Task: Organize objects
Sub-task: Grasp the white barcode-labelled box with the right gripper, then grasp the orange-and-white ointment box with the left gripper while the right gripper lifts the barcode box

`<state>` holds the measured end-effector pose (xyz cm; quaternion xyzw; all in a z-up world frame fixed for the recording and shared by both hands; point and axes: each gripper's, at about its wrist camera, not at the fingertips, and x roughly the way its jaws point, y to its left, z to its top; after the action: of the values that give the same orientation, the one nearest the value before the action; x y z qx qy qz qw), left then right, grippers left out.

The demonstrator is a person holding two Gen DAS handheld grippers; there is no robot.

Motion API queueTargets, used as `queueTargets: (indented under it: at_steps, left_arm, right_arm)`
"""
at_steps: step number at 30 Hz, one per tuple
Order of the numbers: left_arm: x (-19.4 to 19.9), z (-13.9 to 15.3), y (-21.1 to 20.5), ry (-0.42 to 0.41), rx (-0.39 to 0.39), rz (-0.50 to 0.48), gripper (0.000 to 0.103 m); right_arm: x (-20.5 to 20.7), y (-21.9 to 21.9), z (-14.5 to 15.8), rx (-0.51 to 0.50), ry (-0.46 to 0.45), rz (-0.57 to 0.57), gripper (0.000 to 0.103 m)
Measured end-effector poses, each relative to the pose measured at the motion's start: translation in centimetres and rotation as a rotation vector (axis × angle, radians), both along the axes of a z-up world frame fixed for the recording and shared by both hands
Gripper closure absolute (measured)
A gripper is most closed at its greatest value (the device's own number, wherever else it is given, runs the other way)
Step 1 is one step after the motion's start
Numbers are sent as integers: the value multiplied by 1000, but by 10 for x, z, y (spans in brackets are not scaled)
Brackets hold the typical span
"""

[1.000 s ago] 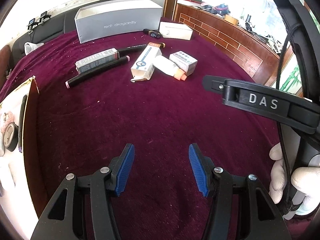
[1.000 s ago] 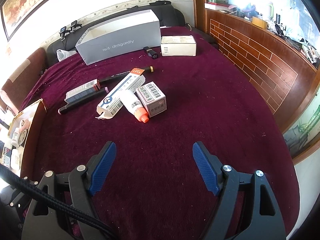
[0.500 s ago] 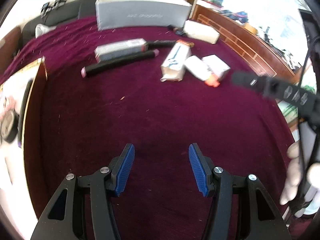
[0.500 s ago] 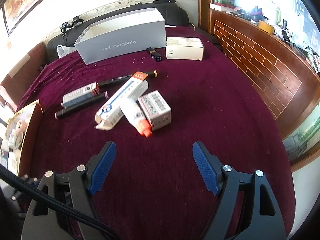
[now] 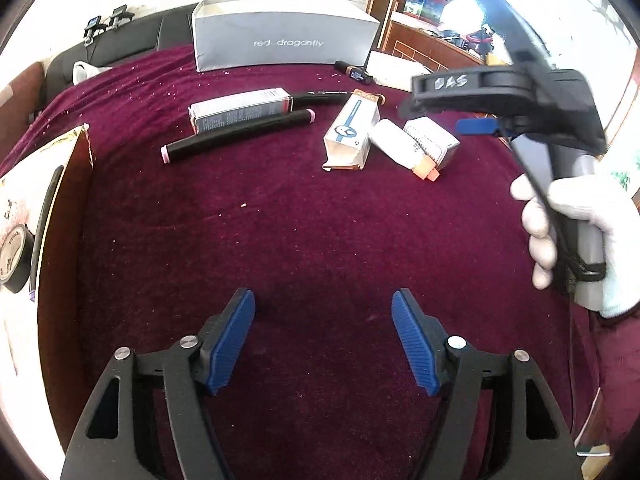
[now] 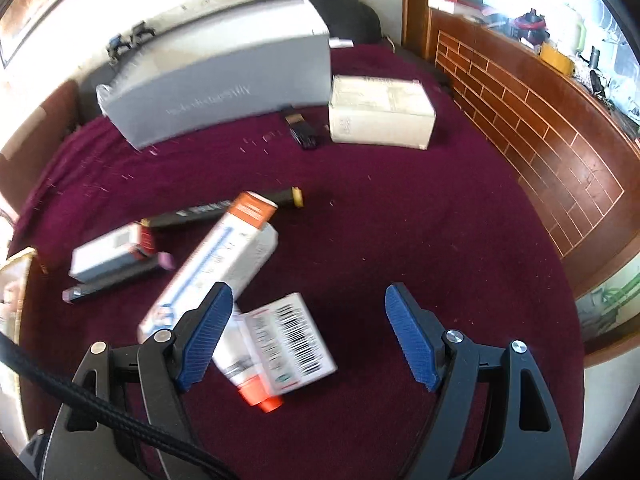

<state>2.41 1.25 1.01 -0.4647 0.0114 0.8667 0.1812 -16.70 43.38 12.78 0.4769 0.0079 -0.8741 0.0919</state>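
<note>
A pile lies on the maroon cloth: a long white carton with an orange end [image 6: 224, 264], a white tube with an orange cap [image 6: 248, 372] and a small barcode box [image 6: 292, 340]. My right gripper [image 6: 308, 336] hangs open just above them, the tube and barcode box showing between its fingers, untouched. Left of the pile are a grey carton [image 5: 240, 110], a black marker with pink ends [image 5: 236, 138] and a black pen [image 5: 320, 98]. My left gripper [image 5: 324, 340] is over bare cloth nearer me, its jaws opening with nothing between them.
A grey open box marked "red dragonfly" [image 5: 284, 36] stands at the back, with a flat white box [image 6: 380, 112] and a small black item [image 6: 302, 128] beside it. A brick-patterned wooden wall [image 6: 540, 152] borders the right. A gold-edged tray [image 5: 24, 220] sits at the left. A gloved hand [image 5: 580, 232] holds the right gripper.
The right gripper has moved forward over the pile, so the tube and barcode box now lie between its fingers. The left jaws have spread wider.
</note>
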Motion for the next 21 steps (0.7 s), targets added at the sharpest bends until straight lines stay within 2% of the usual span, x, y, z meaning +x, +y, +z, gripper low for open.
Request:
queueTargets:
  at_steps: [4,5,6,7,10,13,16,21]
  left_arm:
    - [1,-1,3,16,-5,-8,32]
    - [2,-1,4,20,-9,-10,31]
    - [2,-1,5,24,-16,-11,31]
    - [3,-1,6,26,-21,-11,31]
    - [1,1,4,3,-15,-7,31]
    - [-9,8,-3,-39,34,15,31]
    - [-25,18,-2,12,-21,39,31]
    - [-54,28,11,70,-38,42,31]
  right_arm:
    - [3,0,-9,12,-27,9,28]
    - [5,-1,-11,23,-32,17,41]
    - [6,-1,-13,25,-44,19,67]
    - [6,1,-16,19,-65,14,72]
    - [16,12,-15,-28,-87,-6,72]
    - [37,22,-13,-61,-80,-19,72]
    - [59,30,-13,-122,-53,-29,72]
    - [74,42,-23,-249,6,-60,72]
